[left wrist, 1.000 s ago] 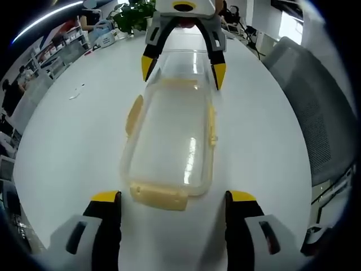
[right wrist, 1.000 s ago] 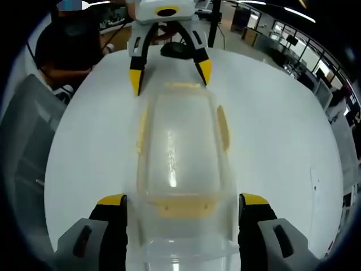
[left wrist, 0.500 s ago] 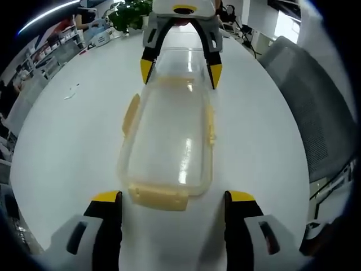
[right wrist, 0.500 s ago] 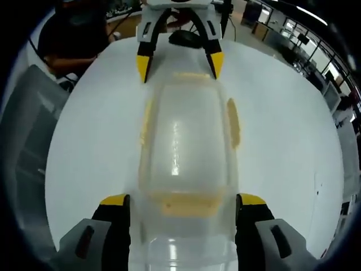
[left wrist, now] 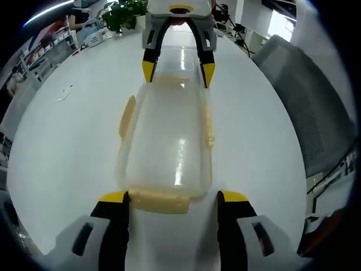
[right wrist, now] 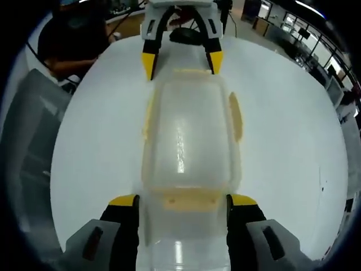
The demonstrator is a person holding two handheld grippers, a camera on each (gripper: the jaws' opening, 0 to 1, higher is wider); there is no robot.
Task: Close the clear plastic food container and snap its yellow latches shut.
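Note:
A clear plastic food container (left wrist: 163,141) lies lengthwise on the white table (left wrist: 73,141) with its lid on. A yellow latch (left wrist: 161,200) sits at its near end, between the open jaws of my left gripper (left wrist: 172,199). Side latches (left wrist: 125,116) stick out from the long edges. My right gripper (left wrist: 177,72) straddles the far end, open. In the right gripper view the container (right wrist: 183,135) runs away from my right gripper (right wrist: 183,201), whose jaws flank the end with a yellow latch (right wrist: 189,200). The left gripper (right wrist: 181,63) spans the opposite end.
A grey chair (left wrist: 304,107) stands at one side of the round table and shows as the chair (right wrist: 34,141) in the right gripper view. A potted plant (left wrist: 121,11) and a seated person (right wrist: 73,39) are beyond the table's edges. A small scrap (left wrist: 63,95) lies on the tabletop.
Both grippers have moved in closer to the container's ends and their jaws have narrowed slightly. The container has stayed in place.

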